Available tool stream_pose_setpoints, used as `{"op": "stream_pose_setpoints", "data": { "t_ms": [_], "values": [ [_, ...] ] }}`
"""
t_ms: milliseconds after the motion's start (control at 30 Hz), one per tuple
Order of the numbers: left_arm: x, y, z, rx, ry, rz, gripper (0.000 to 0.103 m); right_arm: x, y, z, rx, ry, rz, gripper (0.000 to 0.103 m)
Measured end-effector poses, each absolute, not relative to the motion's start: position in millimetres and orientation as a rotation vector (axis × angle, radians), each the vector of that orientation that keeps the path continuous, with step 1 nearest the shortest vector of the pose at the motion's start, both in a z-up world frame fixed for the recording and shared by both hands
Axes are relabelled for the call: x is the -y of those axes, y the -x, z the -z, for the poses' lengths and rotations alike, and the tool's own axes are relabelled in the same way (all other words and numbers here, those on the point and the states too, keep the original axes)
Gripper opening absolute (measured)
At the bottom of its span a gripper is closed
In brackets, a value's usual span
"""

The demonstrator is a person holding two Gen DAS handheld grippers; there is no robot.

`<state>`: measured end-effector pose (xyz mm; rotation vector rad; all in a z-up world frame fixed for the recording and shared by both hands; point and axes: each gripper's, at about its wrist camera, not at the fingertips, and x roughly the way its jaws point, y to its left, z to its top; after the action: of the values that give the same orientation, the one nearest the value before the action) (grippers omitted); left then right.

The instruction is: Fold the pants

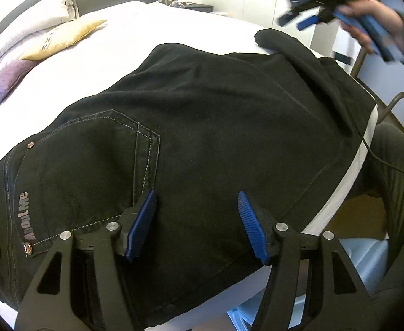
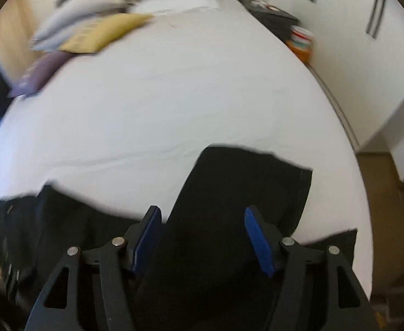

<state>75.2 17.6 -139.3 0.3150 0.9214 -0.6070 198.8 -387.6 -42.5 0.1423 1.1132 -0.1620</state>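
Note:
Black pants (image 1: 215,127) lie spread on the white bed (image 1: 135,30), back pocket up, with a grey label near the waistband at the left. One leg is folded over along the right side (image 1: 306,63). My left gripper (image 1: 197,201) hovers over the seat of the pants, open, with nothing between its blue pads. My right gripper (image 1: 294,22) is in the air at the top right, held by a hand. In the blurred right wrist view, the right gripper (image 2: 202,215) is open above the folded leg end (image 2: 243,187), gripping nothing.
Yellow (image 1: 64,35), purple (image 1: 3,85) and white pillows are stacked at the head of the bed by the grey headboard. A nightstand (image 2: 273,19) and white wardrobe doors stand beyond. The person's leg (image 1: 389,165) and a thin cable are at the bed's right edge.

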Motion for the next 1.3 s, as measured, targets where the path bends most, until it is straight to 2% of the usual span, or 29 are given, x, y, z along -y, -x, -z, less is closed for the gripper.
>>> {"op": "stream_pose_setpoints", "data": {
  "t_ms": [133, 333, 400, 433, 467, 500, 533, 567, 833, 1033, 1133, 1300],
  "values": [
    [-19, -68, 140, -0.91, -0.307, 0.591, 0.065, 366, -247, 58, -1.176, -0.004, 0.231, 0.066],
    [-17, -64, 141, -0.903, -0.302, 0.582, 0.067, 354, -286, 112, -1.315, 0.234, 0.373, 0.066],
    [-16, -63, 141, -0.898, -0.302, 0.581, 0.067, 365, -284, 117, -1.334, 0.186, 0.37, 0.057],
    [-17, -62, 141, -0.896, -0.301, 0.58, 0.067, 369, -283, 117, -1.341, 0.169, 0.358, 0.04],
    [-16, -62, 141, -0.894, -0.3, 0.579, 0.067, 372, -281, 116, -1.347, 0.149, 0.339, 0.029],
    [-17, -61, 142, -0.893, -0.3, 0.577, 0.068, 377, -278, 114, -1.345, 0.126, 0.325, 0.026],
    [-16, -61, 142, -0.891, -0.302, 0.575, 0.069, 381, -277, 109, -1.336, 0.091, 0.303, 0.015],
    [-17, -60, 141, -0.891, -0.303, 0.573, 0.069, 385, -274, 105, -1.324, 0.064, 0.287, 0.009],
    [-10, -60, 140, -0.903, -0.305, 0.55, 0.07, 420, -218, 42, -1.058, -0.171, 0.217, 0.007],
    [-4, -62, 139, -0.913, -0.309, 0.524, 0.073, 490, -93, 14, -0.768, -0.491, 0.285, 0.007],
    [3, -64, 140, -0.92, -0.31, 0.505, 0.076, 532, -23, 47, -0.675, -0.752, 0.351, 0.007],
    [14, -66, 139, -0.94, -0.337, 0.471, 0.078, 551, 38, 118, -0.713, -1.002, 0.426, 0.007]
  ]
}}
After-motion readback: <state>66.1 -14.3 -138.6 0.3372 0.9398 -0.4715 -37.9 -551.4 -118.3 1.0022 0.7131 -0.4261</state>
